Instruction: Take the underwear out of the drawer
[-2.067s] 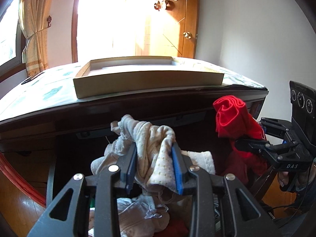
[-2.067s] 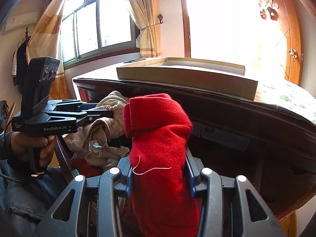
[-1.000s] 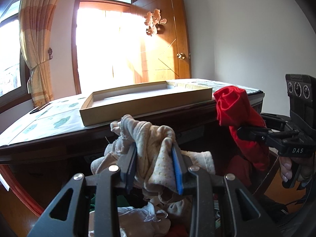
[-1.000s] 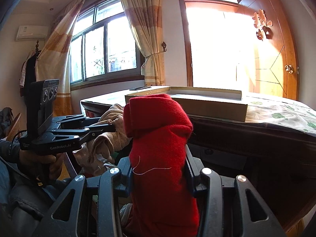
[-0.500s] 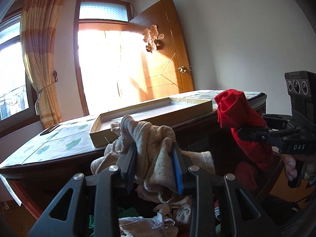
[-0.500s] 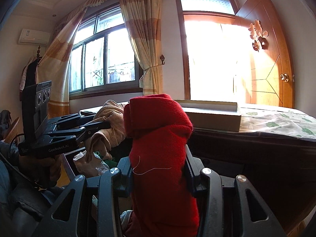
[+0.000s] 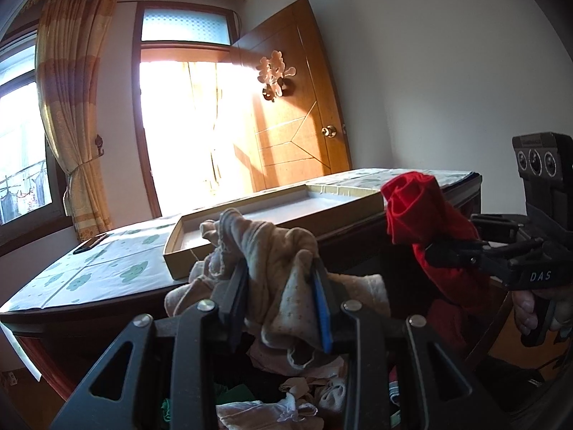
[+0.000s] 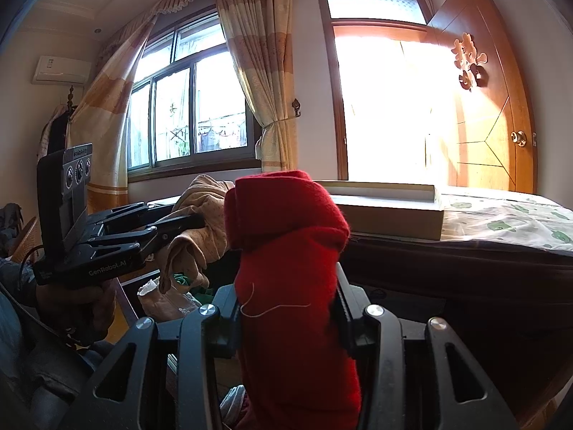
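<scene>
My left gripper [image 7: 281, 288] is shut on a beige dotted underwear [image 7: 272, 251], bunched between its blue pads and held up at table-top height. It also shows in the right wrist view [image 8: 204, 222], at the left. My right gripper [image 8: 286, 283] is shut on a red underwear [image 8: 286, 236] that hangs down between its jaws. The red underwear shows in the left wrist view [image 7: 419, 211], at the right. Below both, the open drawer [image 7: 286, 401] holds several more crumpled garments.
A dark wooden table [image 7: 107, 308] with a patterned cover stands ahead, with a shallow cardboard tray [image 7: 286, 211] on it. A dark phone-like object [image 7: 89, 243] lies at the table's left. A wooden door [image 7: 297, 107], a bright doorway and curtained windows are behind.
Both grippers have risen with their garments, from in front of the table's edge to about table-top level. The drawer contents have dropped lower in view. Both grips are unchanged.
</scene>
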Tool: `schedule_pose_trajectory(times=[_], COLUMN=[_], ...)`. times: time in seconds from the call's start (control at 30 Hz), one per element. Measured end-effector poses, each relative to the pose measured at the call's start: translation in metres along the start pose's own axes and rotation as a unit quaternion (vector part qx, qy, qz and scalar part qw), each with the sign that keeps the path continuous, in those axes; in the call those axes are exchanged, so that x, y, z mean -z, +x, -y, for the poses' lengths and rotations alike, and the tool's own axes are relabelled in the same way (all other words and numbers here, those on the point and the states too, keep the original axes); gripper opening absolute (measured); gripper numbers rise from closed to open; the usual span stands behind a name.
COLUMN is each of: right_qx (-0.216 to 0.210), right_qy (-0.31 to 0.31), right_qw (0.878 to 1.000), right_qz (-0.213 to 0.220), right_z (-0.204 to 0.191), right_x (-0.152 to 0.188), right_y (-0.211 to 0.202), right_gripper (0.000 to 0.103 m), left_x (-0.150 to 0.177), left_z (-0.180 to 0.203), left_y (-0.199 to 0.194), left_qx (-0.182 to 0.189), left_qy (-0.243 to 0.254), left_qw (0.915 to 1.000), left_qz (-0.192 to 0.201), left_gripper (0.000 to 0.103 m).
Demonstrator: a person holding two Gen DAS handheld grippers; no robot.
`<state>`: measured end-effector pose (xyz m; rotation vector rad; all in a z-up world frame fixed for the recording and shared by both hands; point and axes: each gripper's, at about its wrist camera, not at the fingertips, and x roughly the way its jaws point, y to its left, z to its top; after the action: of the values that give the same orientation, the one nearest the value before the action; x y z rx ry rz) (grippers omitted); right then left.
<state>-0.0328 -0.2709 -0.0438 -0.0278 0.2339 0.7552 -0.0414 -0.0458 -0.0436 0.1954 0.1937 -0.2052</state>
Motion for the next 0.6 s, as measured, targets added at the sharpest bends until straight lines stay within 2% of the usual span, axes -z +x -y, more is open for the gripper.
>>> schedule_pose_trajectory(times=[0.6], right_qx=[0.003], right_qy=[0.007], right_qw=[1.0], right_qz=[-0.007], right_z=[-0.001], right_x=[-0.017], right_y=[0.002], right_gripper=[0.044], left_x=[-0.027], left_z=[-0.001], left_y=[-0.003], left_qx=[0.011], left_qy=[0.019], left_qw=[0.9996], left_qz=[0.02], left_gripper=[0.031])
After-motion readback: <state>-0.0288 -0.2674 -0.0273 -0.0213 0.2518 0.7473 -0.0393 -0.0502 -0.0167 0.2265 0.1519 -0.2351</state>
